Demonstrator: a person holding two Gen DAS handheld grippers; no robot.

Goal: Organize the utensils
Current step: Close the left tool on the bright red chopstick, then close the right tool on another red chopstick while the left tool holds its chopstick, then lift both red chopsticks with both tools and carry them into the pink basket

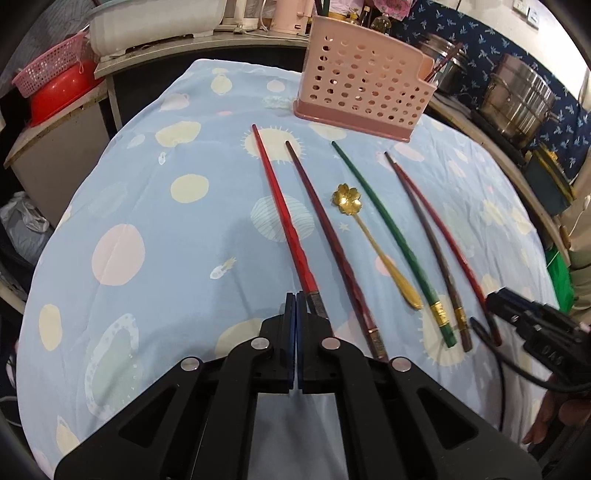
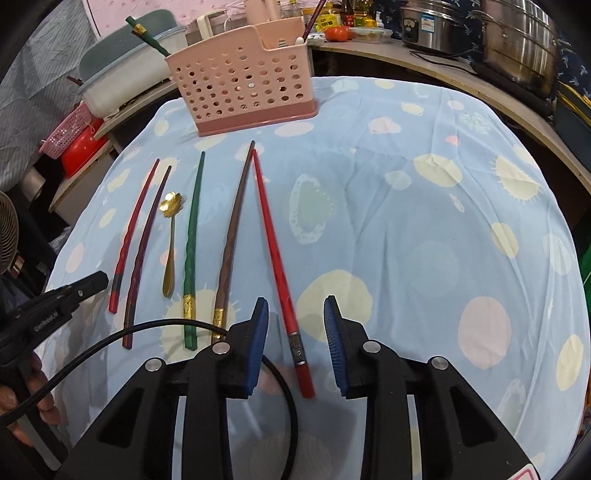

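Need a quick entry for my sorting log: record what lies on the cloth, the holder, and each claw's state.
cloth: five chopsticks and a gold spoon, lying side by side
holder: pink basket, upright behind the row, another green chopstick sticking out
left claw: shut, nothing seen between its pads
right claw: open, straddling the end red chopstick, pads not touching it
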